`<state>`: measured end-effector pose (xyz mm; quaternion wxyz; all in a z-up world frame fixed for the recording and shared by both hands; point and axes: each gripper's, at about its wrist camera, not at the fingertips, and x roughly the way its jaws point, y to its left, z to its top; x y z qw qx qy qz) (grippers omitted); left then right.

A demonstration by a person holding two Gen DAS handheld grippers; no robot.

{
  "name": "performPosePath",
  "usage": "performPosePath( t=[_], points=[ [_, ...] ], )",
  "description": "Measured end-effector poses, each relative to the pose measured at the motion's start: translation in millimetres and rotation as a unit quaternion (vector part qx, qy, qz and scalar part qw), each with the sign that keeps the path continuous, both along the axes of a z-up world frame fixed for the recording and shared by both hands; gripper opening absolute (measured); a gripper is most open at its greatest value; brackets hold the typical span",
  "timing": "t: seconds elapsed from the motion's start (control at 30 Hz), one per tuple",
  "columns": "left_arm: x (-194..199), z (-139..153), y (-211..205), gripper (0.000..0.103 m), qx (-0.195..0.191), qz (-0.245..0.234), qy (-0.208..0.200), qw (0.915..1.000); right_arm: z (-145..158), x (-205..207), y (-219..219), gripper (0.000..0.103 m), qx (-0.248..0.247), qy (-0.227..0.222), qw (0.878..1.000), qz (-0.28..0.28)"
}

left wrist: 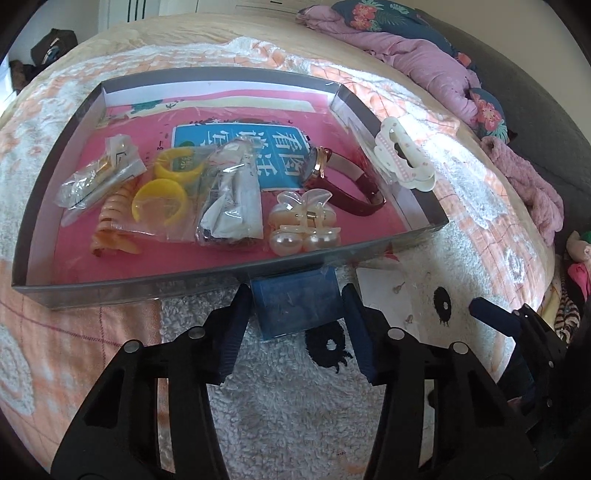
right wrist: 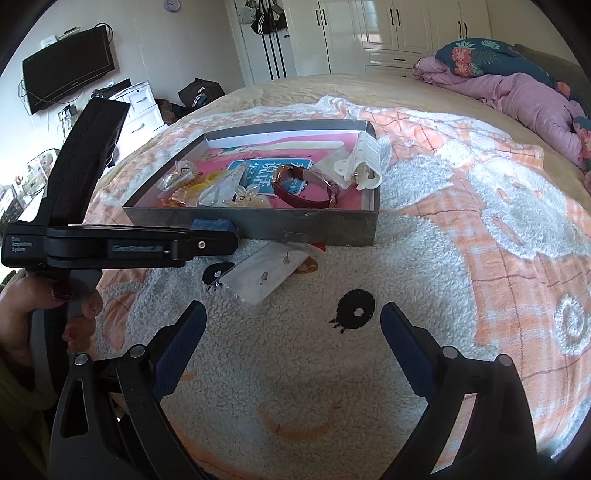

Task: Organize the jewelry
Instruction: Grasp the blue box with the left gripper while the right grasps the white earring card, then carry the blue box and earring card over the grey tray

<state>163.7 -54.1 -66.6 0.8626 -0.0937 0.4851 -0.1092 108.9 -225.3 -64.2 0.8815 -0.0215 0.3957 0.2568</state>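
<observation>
A small blue translucent box (left wrist: 299,302) lies on the fleece blanket against the front wall of the grey tray (left wrist: 221,275). My left gripper (left wrist: 297,295) is around it, and both pads touch its sides. The tray holds a red-strap watch (left wrist: 354,192), a pearl hair clip (left wrist: 303,225), yellow rings (left wrist: 159,201), an orange spiral tie (left wrist: 110,221) and plastic bags (left wrist: 229,192). A white hair claw (left wrist: 402,158) rests on its right rim. An earring card (right wrist: 266,273) in a clear sleeve lies just in front of the tray (right wrist: 295,223). My right gripper (right wrist: 293,325) is open over bare blanket, nearer than the card.
A person's hand (right wrist: 55,306) holds the left gripper's handle (right wrist: 122,247) at the left. A crumpled pink quilt (right wrist: 517,96) lies at the bed's far right. A wall TV (right wrist: 66,66) and white wardrobes (right wrist: 369,33) stand behind the bed.
</observation>
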Motion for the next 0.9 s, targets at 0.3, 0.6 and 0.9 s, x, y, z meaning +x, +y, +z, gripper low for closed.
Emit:
performPosePath(
  t=[0.3,0.6,0.9],
  points=[
    [-20.3,29.3,28.5,0.042,-0.014,0.012,-0.046,0.9988,-19.1,23.3,28.0,0.095,0.013,0.037,0.999,-0.002],
    [-29.8,43.8,41.2,0.042,-0.013,0.016,-0.072,0.9972,-29.3,34.9,54.6,0.074,-0.047,-0.002,0.999,-0.002],
    [-38.9,61.6,64.0,0.042,-0.015,0.034,-0.096,0.9947,-14.3,19.0,28.5,0.054,-0.003,-0.012,1.000,0.024]
  ],
)
